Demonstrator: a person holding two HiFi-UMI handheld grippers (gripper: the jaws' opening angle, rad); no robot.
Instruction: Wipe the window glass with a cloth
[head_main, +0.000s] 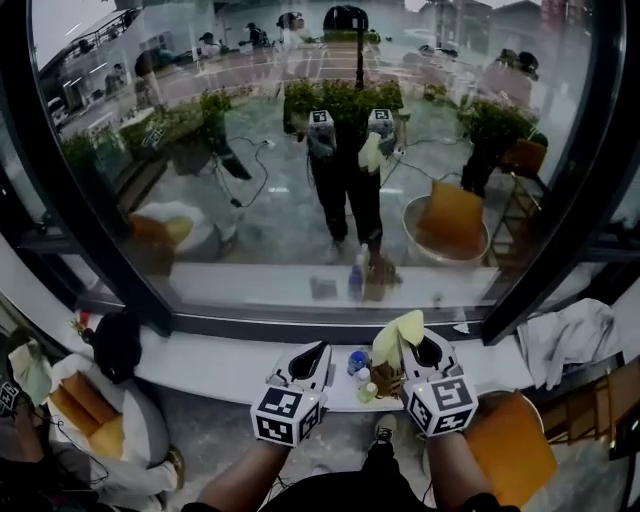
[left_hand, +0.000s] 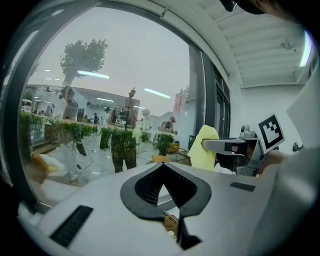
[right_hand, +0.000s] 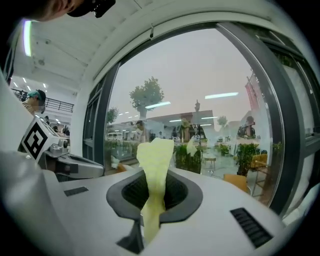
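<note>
My right gripper (right_hand: 152, 200) is clamped on the yellow cloth (right_hand: 156, 165). The cloth is pinched low in the jaws and stands up from them as a narrow folded tab, at the centre of the right gripper view. My left gripper (left_hand: 161, 192) has its jaws drawn together with nothing between them; only a small sliver of light shows through the dark opening.

In the head view both grippers sit side by side at the lower centre of the frame, the cloth rising between them. Some small bottles (head_main: 358, 361) stand on the white sill (head_main: 210, 362) just beyond. Above the sill runs the black window frame (head_main: 330, 325), and the window glass (head_main: 300, 170) fills the upper part of the frame. The cloth is below the pane and, as far as I can see, not touching it.

I judge this to be the approach: the cloth is in hand and wiping has not begun. Next I need to lift the right gripper up and forward past the bottles. Then I must tilt it so the cloth's flat side, not its edge, presses on the glass before I sweep across.
</note>
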